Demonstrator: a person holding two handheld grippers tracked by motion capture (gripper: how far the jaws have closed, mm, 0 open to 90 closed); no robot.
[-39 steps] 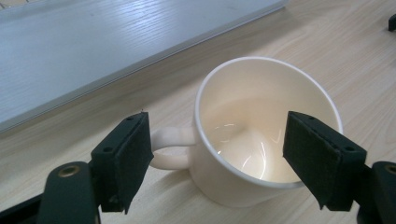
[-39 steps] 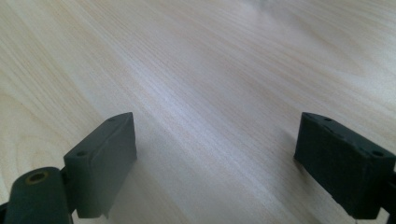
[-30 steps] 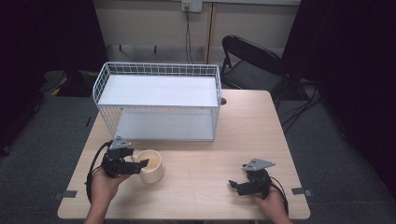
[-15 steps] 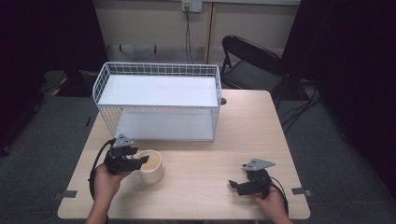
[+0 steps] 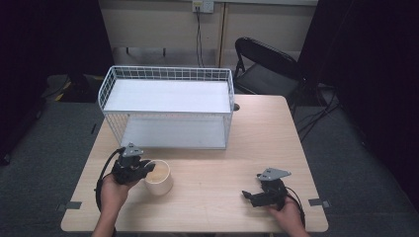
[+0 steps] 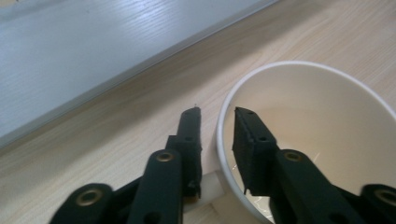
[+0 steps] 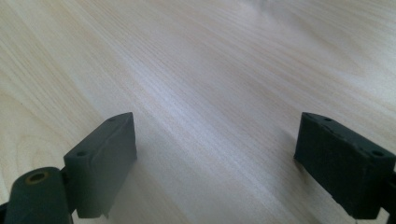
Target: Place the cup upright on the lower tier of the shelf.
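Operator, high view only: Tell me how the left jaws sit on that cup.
Observer: The left gripper straddles the rim of the cup, one jaw inside and one outside.
Operator: Say whether it is gripped.
Observer: Not quite. The jaws have just been closing, but a sliver of table shows between the outer jaw and the rim.
Operator: Report the cup's contents.
Observer: The part of the inside I can see is empty.
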